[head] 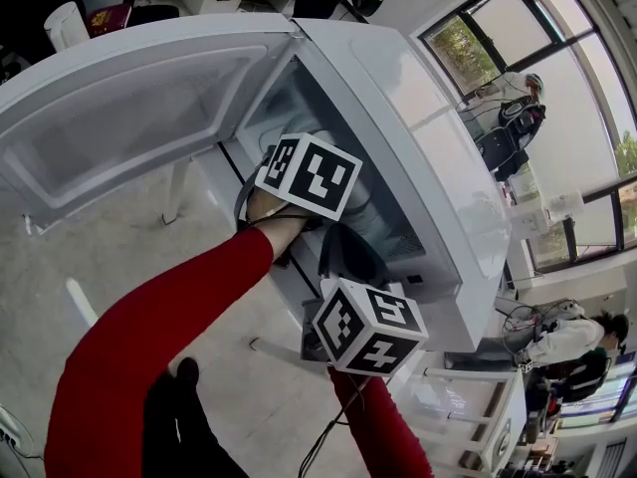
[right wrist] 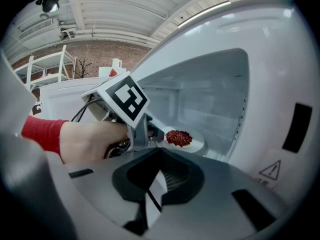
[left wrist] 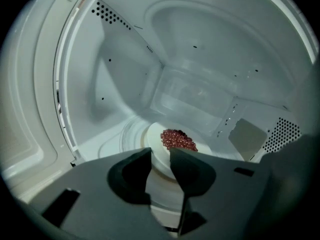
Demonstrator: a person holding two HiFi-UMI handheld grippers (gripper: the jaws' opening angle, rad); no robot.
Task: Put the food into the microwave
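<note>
The white microwave [head: 428, 157] stands with its door [head: 119, 118] swung wide to the left. Inside, a pale plate [left wrist: 155, 154] with a heap of small red food [left wrist: 178, 140] rests on the turntable. My left gripper [left wrist: 160, 159] reaches into the cavity. Its jaws stand slightly apart on either side of the plate's near rim, not pressing on it. From the right gripper view, the left gripper [right wrist: 158, 134] sits just left of the food [right wrist: 178, 137]. My right gripper [right wrist: 160, 170] waits outside the opening, jaws together with nothing between them.
The cavity walls close in around the left gripper on all sides. The open door blocks the left side. A person [head: 572, 342] sits at a desk far right by the windows [head: 587, 98]. White table legs [head: 174, 192] stand below the microwave.
</note>
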